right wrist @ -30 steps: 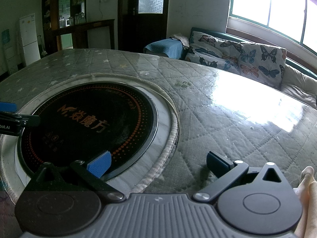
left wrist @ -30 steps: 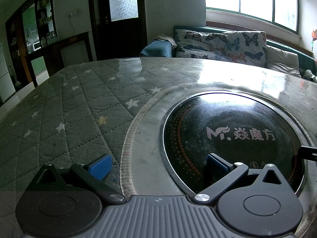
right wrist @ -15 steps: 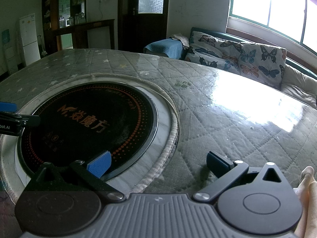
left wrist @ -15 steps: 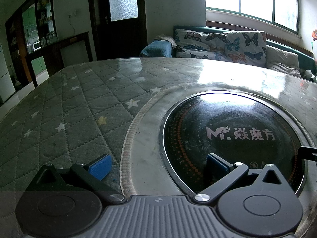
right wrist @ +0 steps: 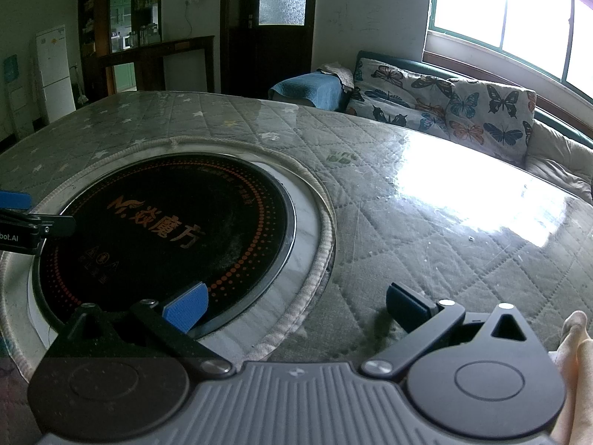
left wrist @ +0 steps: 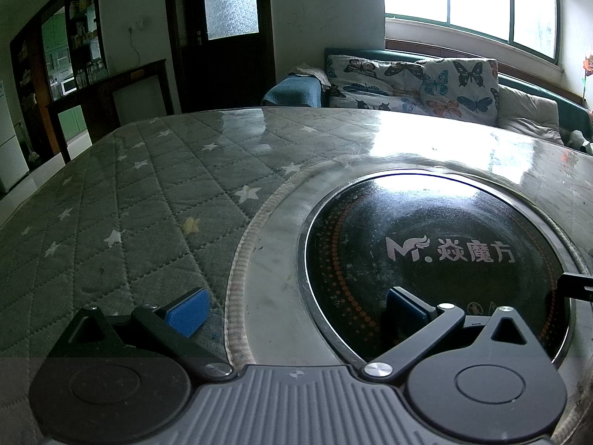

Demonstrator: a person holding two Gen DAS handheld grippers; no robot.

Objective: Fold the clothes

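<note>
1. The left gripper [left wrist: 296,306] is wide open and holds nothing; it hovers low over the table [left wrist: 141,200], at the edge of the black cooktop [left wrist: 437,256].
2. The right gripper [right wrist: 294,304] is also wide open and empty.
3. No clothes are visible in either view, so I cannot tell their direction, their long axis, or which hand is nearer.
4. I judge folding has not started.

A black cooktop [left wrist: 437,256] sits in a quilted table [left wrist: 122,200] near a sofa [right wrist: 444,104].
</note>
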